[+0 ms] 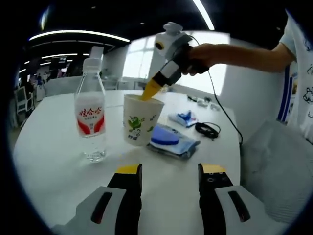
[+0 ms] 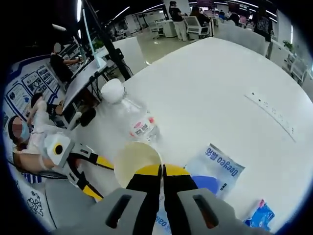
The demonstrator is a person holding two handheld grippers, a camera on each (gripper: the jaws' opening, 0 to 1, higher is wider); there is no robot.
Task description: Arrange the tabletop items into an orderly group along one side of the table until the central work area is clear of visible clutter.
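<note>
A white paper cup (image 1: pixel 141 120) with a green cartoon print stands mid-table. My right gripper (image 1: pixel 150 91) comes down from above, its yellow tips pinching the cup's rim. In the right gripper view that gripper (image 2: pixel 162 171) is shut on the near rim of the paper cup (image 2: pixel 134 161). Just left of the cup stands a clear water bottle (image 1: pixel 90 112) with a red-and-white label, upright and capped; from above, the water bottle (image 2: pixel 134 120) stands just beyond the cup. My left gripper (image 1: pixel 171 171) is open and holds nothing, a short way before cup and bottle.
A blue tissue pack (image 1: pixel 171 139) lies right of the cup, touching or nearly so. A small blue packet (image 1: pixel 183 117) and a coiled black cable (image 1: pixel 208 129) lie farther back. The white round table (image 1: pixel 58 152) has bare room at left and front. A person's arm (image 1: pixel 244 54) reaches in.
</note>
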